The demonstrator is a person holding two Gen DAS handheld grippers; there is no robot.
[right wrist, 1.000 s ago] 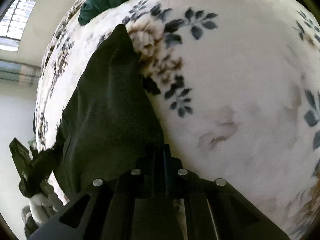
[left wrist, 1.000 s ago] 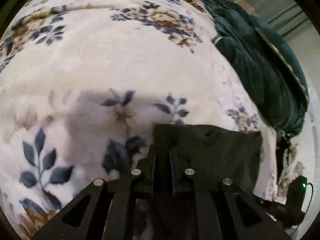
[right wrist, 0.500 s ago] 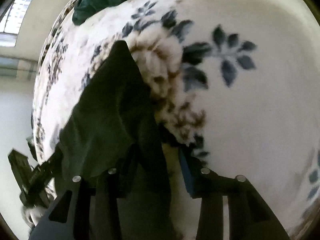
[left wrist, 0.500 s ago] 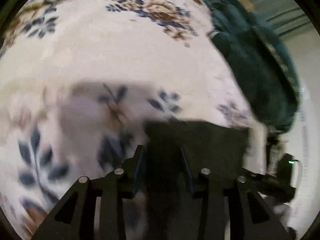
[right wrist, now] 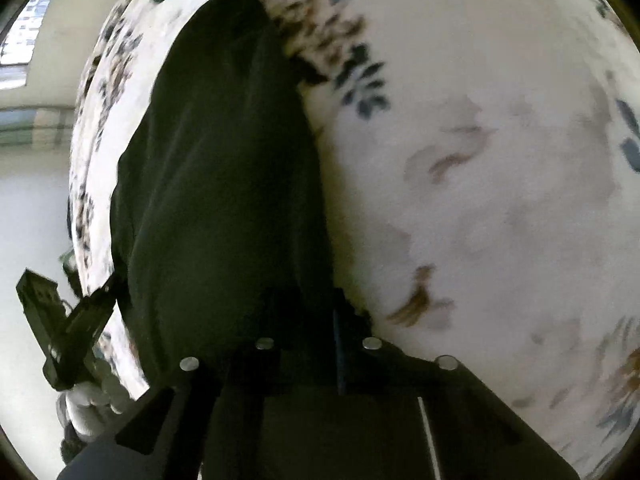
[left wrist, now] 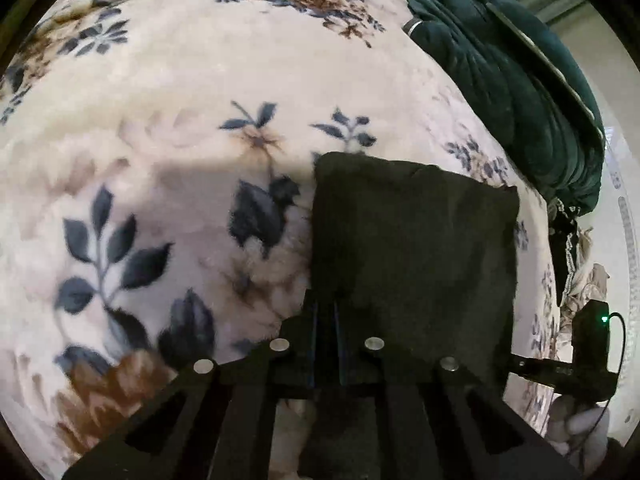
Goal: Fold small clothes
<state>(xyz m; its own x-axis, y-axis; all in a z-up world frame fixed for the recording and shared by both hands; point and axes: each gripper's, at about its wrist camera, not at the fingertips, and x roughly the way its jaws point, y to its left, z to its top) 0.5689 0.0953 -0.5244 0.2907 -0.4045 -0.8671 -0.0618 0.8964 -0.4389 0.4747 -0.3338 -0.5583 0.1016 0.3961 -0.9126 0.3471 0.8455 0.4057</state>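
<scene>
A small dark folded garment (left wrist: 412,240) lies flat on a cream floral blanket (left wrist: 200,80). My left gripper (left wrist: 326,312) is shut on the garment's near left edge, its fingers close together. In the right wrist view the same garment (right wrist: 216,168) stretches away to the upper left. My right gripper (right wrist: 308,308) is shut on the garment's near edge, and the dark cloth partly hides its fingers. The other gripper shows at the right edge of the left wrist view (left wrist: 576,356) and at the lower left of the right wrist view (right wrist: 60,332).
A heap of dark green cloth (left wrist: 512,80) lies at the blanket's far right edge. The blanket (right wrist: 480,160) drops off to a pale floor (right wrist: 28,208) on the left of the right wrist view. A window (right wrist: 24,44) is at the upper left.
Half a second ago both grippers stood open around the garment's edge; now both are shut on it. The garment lies a little farther forward in both views.
</scene>
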